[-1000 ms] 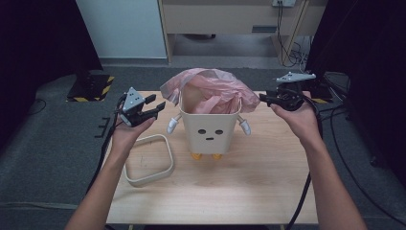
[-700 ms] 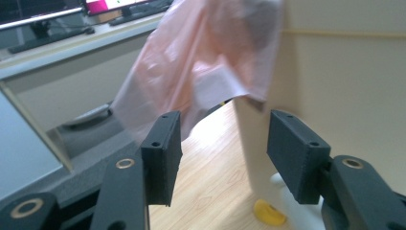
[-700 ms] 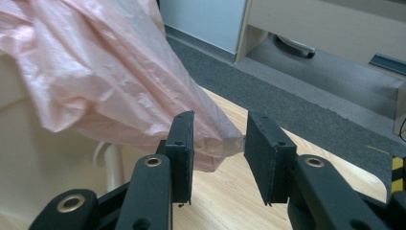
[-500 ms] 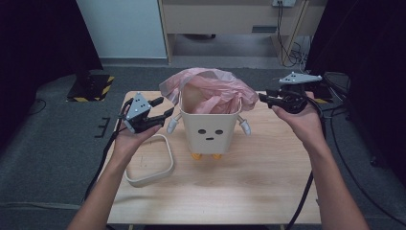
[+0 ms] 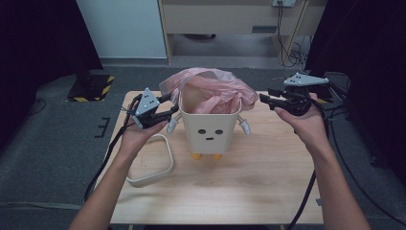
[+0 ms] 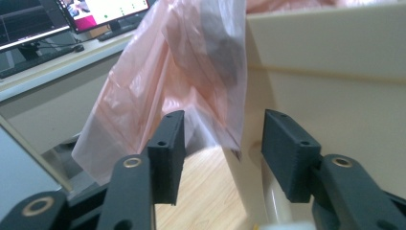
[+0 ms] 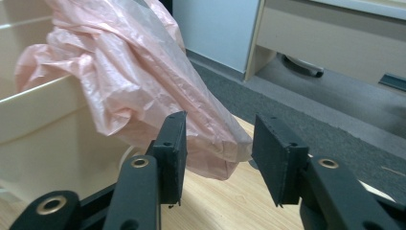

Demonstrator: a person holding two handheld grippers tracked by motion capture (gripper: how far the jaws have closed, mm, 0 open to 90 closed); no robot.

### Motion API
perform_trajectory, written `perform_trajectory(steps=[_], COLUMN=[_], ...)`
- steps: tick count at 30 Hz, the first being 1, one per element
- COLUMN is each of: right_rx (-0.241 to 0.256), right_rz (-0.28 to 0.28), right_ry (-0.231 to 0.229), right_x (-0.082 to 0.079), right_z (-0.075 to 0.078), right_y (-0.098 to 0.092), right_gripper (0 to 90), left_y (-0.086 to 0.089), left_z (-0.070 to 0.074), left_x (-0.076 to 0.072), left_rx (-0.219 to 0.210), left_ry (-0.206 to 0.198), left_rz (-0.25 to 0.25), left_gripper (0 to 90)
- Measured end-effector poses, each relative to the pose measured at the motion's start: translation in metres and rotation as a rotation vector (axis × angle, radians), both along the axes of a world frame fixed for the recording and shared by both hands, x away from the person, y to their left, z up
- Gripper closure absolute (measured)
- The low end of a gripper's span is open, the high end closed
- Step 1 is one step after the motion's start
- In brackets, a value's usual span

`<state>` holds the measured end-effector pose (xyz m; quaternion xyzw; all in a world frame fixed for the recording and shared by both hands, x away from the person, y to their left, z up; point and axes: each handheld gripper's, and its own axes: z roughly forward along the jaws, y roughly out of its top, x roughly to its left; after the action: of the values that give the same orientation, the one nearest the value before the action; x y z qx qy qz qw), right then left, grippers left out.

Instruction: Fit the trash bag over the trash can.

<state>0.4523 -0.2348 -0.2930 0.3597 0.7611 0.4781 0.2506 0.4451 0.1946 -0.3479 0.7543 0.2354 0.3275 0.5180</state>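
On the pale wooden table (image 5: 268, 191), seen from the high view, a cream plastic bin with a drawn face, stubby arms and orange feet (image 5: 209, 129) stands upright near the middle, lined with a crumpled translucent pink plastic bag (image 5: 215, 91) that bulges above the rim and spills over both sides. Flat on the wood to the bin's left, under the person's left wrist, lies a cream rounded-square plastic ring (image 5: 152, 163), apart from the bin.

From above, the left gripper (image 5: 168, 103) is held just beside the bin's upper left corner, jaws pointing at the bag's overhang, while the right gripper (image 5: 263, 98) hovers near the bag's right edge, a little apart from it. How far the jaws stand apart is hard to read from this height.

Each gripper view settles that. Along the left gripper (image 6: 221, 158), the two black jaws stand released with a wide gap; the pink bag (image 6: 172, 91) hangs just beyond them, its lower edge dropping toward the gap, and the bin's cream wall (image 6: 335, 72) rises close behind the right-hand jaw. This view also catches a desk with monitors (image 6: 72, 19) in the background.

Along the right gripper (image 7: 218, 160), the jaws are likewise spread and grasp nothing; the bag's (image 7: 129, 81) drooping fold sits just past them above the tabletop, with the bin's rim (image 7: 43, 100) at left and grey carpet (image 7: 335, 124) beyond.
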Motion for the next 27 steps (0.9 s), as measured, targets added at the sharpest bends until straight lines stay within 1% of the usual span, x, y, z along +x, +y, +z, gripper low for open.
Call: perform_trajectory(steps=[2,3,4,6,7,8,9,10,11,12,16,17,18,19,21,22,23,26,27], right_rx=[0.013,0.024,0.021,0.034,0.034,0.038,0.040,0.048,0.056,0.070,0.073,0.077,0.077,0.096,0.100,0.094,0.107,0.106,0.108], right_rz=[0.011,0.022,0.028,0.051,0.065,0.076,0.086,0.095,0.100,0.103,0.118,0.121,0.128,0.141,0.157,0.164,0.175,0.191,0.196], right_ry=[-0.009,-0.009,-0.013,-0.017,-0.023,-0.026,-0.035,-0.040,-0.048,-0.056,-0.071,-0.073,-0.076,-0.076,-0.076,-0.076,-0.068,-0.052,-0.047], right_x=[-0.003,-0.005,-0.006,-0.008,-0.008,-0.009,-0.009,-0.009,-0.009,-0.008,-0.005,-0.004,-0.003,-0.002,0.000,0.001,0.002,0.007,0.008], right_z=[-0.001,-0.002,-0.003,-0.005,-0.006,-0.006,-0.006,-0.005,-0.004,-0.003,0.004,0.006,0.008,0.010,0.013,0.014,0.015,0.015,0.015], right_y=[-0.002,-0.003,-0.004,-0.005,-0.005,-0.004,-0.003,-0.002,-0.001,0.001,0.010,0.013,0.016,0.018,0.023,0.025,0.028,0.035,0.037], right_gripper=[53.7,52.6,51.6,49.3,47.9,46.7,45.6,45.0,44.7,44.4,44.5,44.5,44.5,44.5,44.5,44.7,45.3,46.6,47.4], left_y=[-0.001,-0.001,-0.001,-0.002,-0.003,-0.003,-0.004,-0.004,-0.005,-0.006,-0.008,-0.008,-0.008,-0.008,-0.008,-0.008,-0.008,-0.007,-0.007], left_z=[-0.001,-0.003,-0.002,-0.003,-0.004,-0.003,-0.004,-0.004,-0.005,-0.005,-0.004,-0.003,-0.003,-0.003,-0.003,-0.002,-0.002,-0.002,-0.001], left_x=[0.002,-0.001,0.003,0.004,0.004,0.006,0.007,0.007,0.007,0.007,0.008,0.010,0.011,0.009,0.010,0.010,0.011,0.014,0.016], left_rx=[0.013,0.009,0.025,0.026,0.025,0.031,0.034,0.032,0.030,0.033,0.030,0.035,0.039,0.035,0.038,0.036,0.029,0.009,0.007], left_ry=[-0.001,0.035,0.001,0.005,0.027,0.007,0.006,0.011,0.030,0.029,0.028,0.009,0.007,0.031,0.038,0.043,0.046,0.072,0.058], left_rz=[-0.001,0.014,0.000,-0.004,0.003,-0.005,-0.005,-0.006,-0.001,0.000,0.000,-0.007,-0.006,0.000,-0.003,-0.007,-0.016,-0.026,-0.032], left_gripper=[51.7,51.8,51.8,52.8,53.4,53.3,53.4,53.6,54.0,54.4,56.6,58.4,59.3,60.8,66.4,69.1,73.1,84.3,86.0])
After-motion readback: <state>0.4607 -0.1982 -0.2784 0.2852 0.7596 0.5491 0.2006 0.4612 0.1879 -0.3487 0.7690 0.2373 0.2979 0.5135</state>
